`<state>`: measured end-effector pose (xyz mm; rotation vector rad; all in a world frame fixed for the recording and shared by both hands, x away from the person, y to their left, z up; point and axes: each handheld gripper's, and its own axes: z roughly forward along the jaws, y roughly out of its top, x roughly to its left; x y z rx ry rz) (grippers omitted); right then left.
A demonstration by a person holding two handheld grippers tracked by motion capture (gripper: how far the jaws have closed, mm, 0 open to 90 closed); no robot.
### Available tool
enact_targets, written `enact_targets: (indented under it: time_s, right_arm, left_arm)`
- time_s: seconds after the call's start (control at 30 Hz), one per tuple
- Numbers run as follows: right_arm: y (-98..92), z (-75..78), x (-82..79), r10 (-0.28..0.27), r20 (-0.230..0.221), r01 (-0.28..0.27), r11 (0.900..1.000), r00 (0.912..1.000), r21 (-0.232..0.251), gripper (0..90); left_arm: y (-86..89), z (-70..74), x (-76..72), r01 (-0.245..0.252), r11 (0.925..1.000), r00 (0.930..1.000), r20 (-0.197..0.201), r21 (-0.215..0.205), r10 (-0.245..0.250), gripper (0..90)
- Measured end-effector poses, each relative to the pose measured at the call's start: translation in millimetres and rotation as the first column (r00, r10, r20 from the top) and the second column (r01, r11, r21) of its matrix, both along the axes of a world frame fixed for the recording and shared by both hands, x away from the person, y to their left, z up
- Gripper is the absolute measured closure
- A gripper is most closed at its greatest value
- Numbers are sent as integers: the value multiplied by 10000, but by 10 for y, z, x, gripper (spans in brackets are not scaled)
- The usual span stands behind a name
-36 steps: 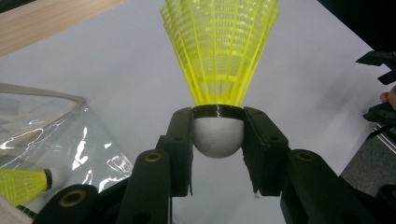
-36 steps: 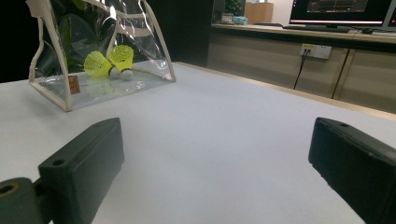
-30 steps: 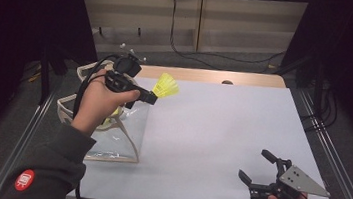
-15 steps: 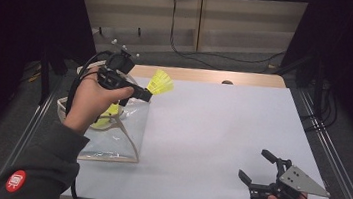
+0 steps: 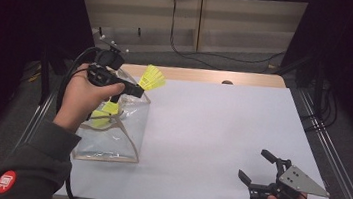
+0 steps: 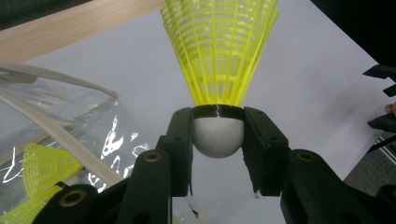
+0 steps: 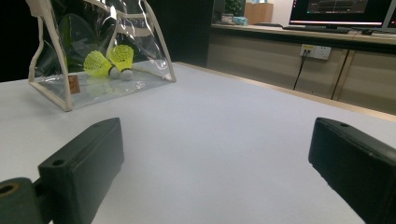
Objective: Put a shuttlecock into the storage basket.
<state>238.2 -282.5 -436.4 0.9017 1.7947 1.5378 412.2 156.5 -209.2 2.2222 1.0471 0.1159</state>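
Note:
A yellow shuttlecock (image 5: 152, 78) (image 6: 219, 56) is clamped by its white cork between the jaws of my left gripper (image 5: 137, 91) (image 6: 218, 140), held in the air above the far right corner of a clear plastic bag (image 5: 110, 137) (image 7: 100, 46). Inside the bag lie two more yellow shuttlecocks (image 5: 104, 113) (image 7: 109, 63). My right gripper (image 5: 259, 168) rests near the table's front right edge, jaws wide apart with nothing between them.
The white tabletop (image 5: 221, 130) spreads between the bag and my right gripper. A wooden strip (image 5: 217, 77) runs along the far edge. Cables and cabinets sit beyond the table; metal rails flank both sides.
My left hand has drifted left and slightly away with the shuttlecock still in the jaws. The right gripper has stayed where it was.

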Motion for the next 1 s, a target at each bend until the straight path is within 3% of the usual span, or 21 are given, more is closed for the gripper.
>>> enact_targets:
  time_s: [1.0]
  right_arm:
    - [3,-1,3,34,16,-34,10000,10000,-36,31]
  left_arm:
    - [228,56,6,-549,9984,9984,96,-109,550,649]
